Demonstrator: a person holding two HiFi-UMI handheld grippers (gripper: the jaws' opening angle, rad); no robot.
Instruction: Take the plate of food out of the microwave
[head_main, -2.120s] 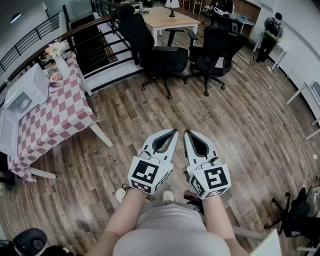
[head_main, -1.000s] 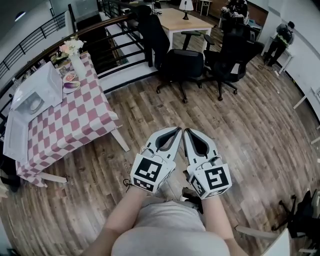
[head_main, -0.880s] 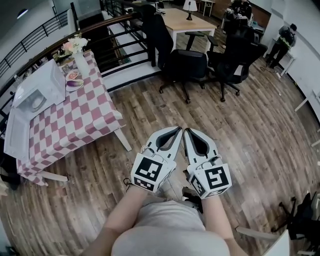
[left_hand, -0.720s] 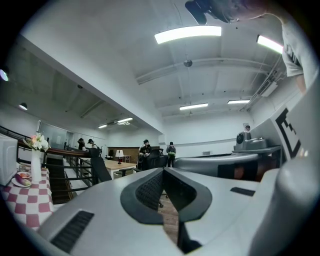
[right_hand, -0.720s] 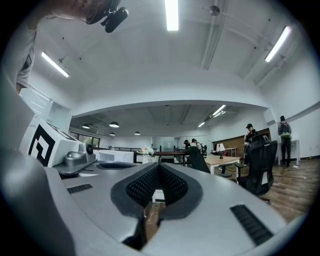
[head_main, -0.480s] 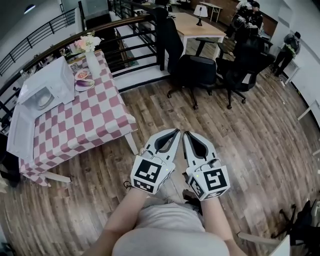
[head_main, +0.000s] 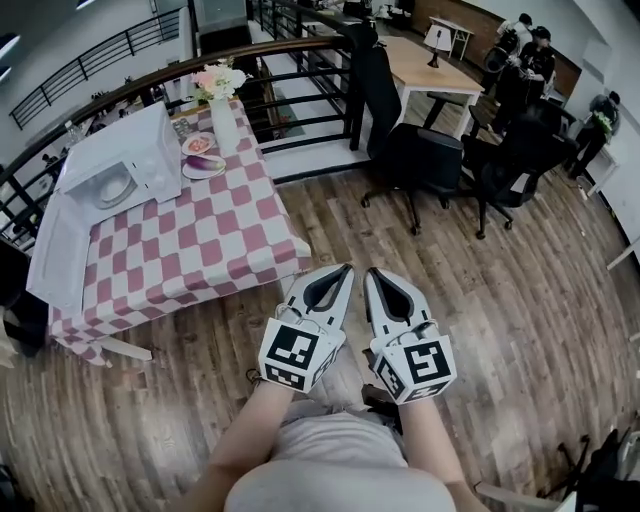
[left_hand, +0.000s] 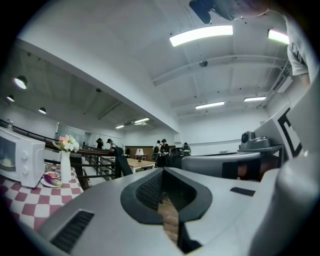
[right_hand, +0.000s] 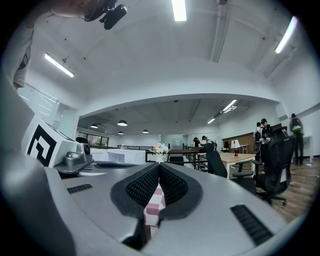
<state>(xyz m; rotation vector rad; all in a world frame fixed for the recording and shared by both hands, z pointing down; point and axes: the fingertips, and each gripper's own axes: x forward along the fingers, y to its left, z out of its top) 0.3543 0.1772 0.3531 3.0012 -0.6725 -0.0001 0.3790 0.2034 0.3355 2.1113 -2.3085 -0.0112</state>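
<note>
A white microwave stands at the far left end of a table with a pink-and-white checked cloth. Its door hangs open, and a pale plate shows inside the cavity. The microwave also sits at the left edge of the left gripper view. Both grippers are held side by side in front of the person's body, over the wooden floor and short of the table's near corner. My left gripper is shut and empty. My right gripper is shut and empty too.
A white vase of flowers and two small plates of food stand on the table beside the microwave. A black railing runs behind the table. Black office chairs and a wooden desk stand to the right, with people at the back.
The table and microwave have come nearer and shifted right in the head view as the person walks towards them. Both grippers stay shut, side by side.
</note>
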